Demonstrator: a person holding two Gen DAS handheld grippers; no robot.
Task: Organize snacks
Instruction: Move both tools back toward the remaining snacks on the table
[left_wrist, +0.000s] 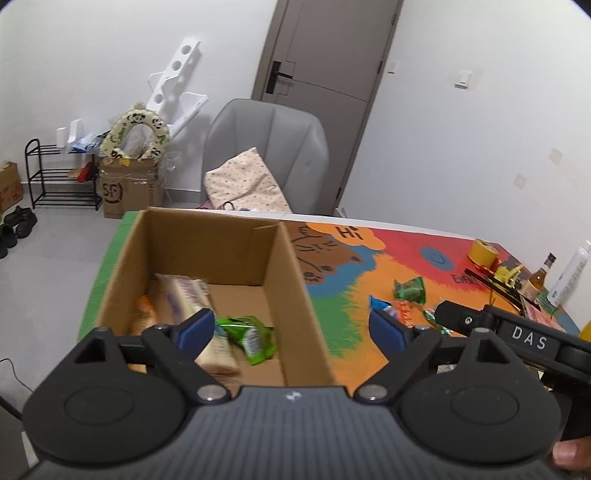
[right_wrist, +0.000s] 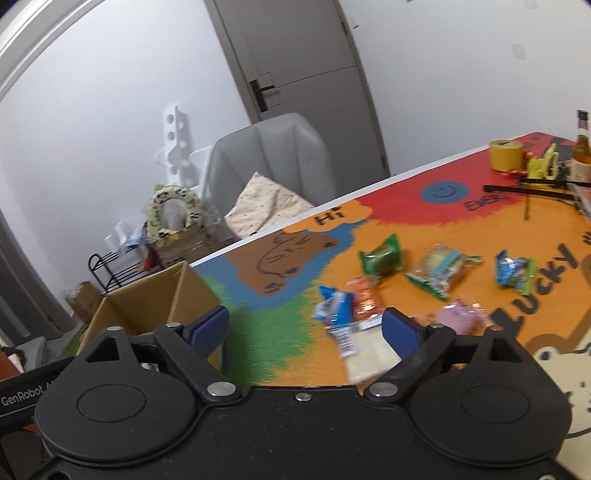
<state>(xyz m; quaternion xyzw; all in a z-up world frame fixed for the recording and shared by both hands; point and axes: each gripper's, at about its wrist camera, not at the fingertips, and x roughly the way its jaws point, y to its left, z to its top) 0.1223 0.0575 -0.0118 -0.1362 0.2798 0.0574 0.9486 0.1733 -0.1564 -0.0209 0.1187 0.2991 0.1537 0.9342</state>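
An open cardboard box (left_wrist: 291, 280) stands at the left end of the colourful table mat (left_wrist: 343, 306). Inside it lie a green snack packet (left_wrist: 251, 338), a pale long packet (left_wrist: 184, 295) and an orange one (left_wrist: 144, 314). My left gripper (left_wrist: 291, 332) hovers open above the box's near right wall, nothing between its pads. My right gripper (right_wrist: 304, 326) is open over the mat just right of the box (right_wrist: 147, 306). Ahead of it lie loose snacks: a blue packet (right_wrist: 332, 306), a red one (right_wrist: 364, 299), a white one (right_wrist: 365, 354), a pink one (right_wrist: 458, 317) and a green one (right_wrist: 382, 256).
A yellow tape roll (right_wrist: 506, 155), a brown bottle (right_wrist: 581, 147) and a black strip (right_wrist: 535, 190) sit at the far right of the table. A grey chair (left_wrist: 269, 151) with a cushion stands behind it. A finger (left_wrist: 569, 452) shows at the lower right.
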